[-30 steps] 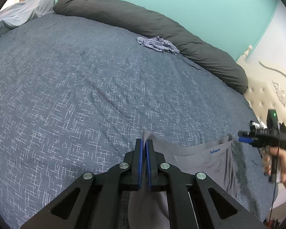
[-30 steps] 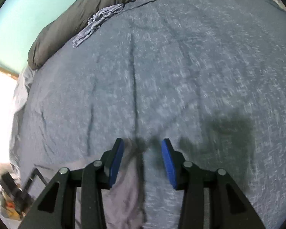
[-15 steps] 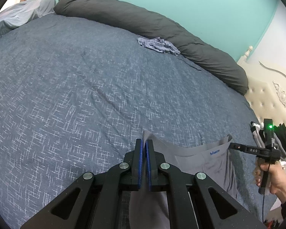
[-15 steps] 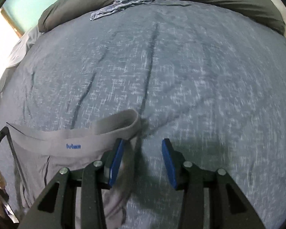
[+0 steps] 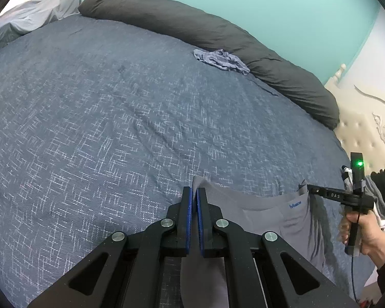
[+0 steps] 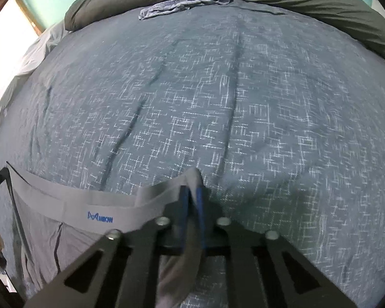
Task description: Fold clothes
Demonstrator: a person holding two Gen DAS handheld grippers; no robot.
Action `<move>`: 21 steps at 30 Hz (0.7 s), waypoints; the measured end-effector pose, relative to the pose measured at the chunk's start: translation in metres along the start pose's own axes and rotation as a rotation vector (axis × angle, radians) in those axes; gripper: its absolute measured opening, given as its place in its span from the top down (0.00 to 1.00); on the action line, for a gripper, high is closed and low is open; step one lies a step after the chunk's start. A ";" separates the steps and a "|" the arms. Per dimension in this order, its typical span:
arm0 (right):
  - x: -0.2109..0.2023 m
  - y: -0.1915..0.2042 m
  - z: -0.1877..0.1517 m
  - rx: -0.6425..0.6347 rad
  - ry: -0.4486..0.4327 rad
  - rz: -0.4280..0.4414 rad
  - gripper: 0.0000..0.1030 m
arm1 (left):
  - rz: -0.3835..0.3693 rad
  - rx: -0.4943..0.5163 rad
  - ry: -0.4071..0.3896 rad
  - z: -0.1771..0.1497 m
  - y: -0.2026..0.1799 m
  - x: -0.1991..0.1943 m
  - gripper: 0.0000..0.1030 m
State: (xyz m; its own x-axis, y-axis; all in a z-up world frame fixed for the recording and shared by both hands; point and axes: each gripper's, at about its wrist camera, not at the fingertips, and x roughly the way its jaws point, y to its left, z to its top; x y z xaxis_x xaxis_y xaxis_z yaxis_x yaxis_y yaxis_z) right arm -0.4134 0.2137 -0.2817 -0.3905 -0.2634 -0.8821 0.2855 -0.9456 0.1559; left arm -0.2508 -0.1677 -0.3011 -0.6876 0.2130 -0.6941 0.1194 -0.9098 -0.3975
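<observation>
Left-wrist and right-wrist views: grey underwear pinched at both waistband ends

Left wrist view shows the left gripper point(image 5: 194, 197) pressed together on one end of the waistband of the grey underwear point(image 5: 274, 220), which lies on the blue patterned bedspread point(image 5: 115, 118) toward 5 o'clock. The right gripper point(image 5: 303, 188) reaches in from 3 o'clock, held by a hand point(image 5: 364, 233), its tip at the other waistband corner.

From the right wrist view, the right gripper point(image 6: 192, 192) has its blue pads closed on the bunched waistband end — grey cloth sits between them and hangs down behind. The underwear point(image 6: 71, 220) spreads toward 8 o'clock, its waistband stretched flat with a small blue logo, the body below wrinkled.

No container is in view. A crumpled blue-grey garment point(image 5: 222, 60) lies well apart at 1 o'clock, just beside the long dark grey duvet roll point(image 5: 218, 33) along the far edge. A cream tufted headboard point(image 5: 359, 133) stands at 3 o'clock, with dark and pale clothes point(image 5: 382, 195) piled beyond the hand. Nothing lies between the grippers and the underwear.
</observation>
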 end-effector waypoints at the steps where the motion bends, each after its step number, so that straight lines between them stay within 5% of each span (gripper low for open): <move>1: -0.002 -0.001 -0.001 0.010 -0.017 0.004 0.98 | 0.000 0.000 0.000 0.000 0.000 0.000 0.96; 10: -0.065 -0.028 -0.019 0.118 -0.239 0.020 0.98 | -0.023 0.001 -0.053 0.009 -0.006 -0.005 0.96; 21: -0.077 -0.075 -0.026 0.231 -0.258 -0.036 0.98 | -0.072 0.069 -0.021 0.029 -0.043 0.026 0.96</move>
State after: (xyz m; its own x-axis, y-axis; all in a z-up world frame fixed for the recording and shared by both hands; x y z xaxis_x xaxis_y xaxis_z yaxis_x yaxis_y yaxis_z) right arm -0.3818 0.3096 -0.2369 -0.6139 -0.2406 -0.7518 0.0733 -0.9657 0.2492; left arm -0.2951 -0.1329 -0.2846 -0.7079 0.2714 -0.6521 0.0201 -0.9151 -0.4028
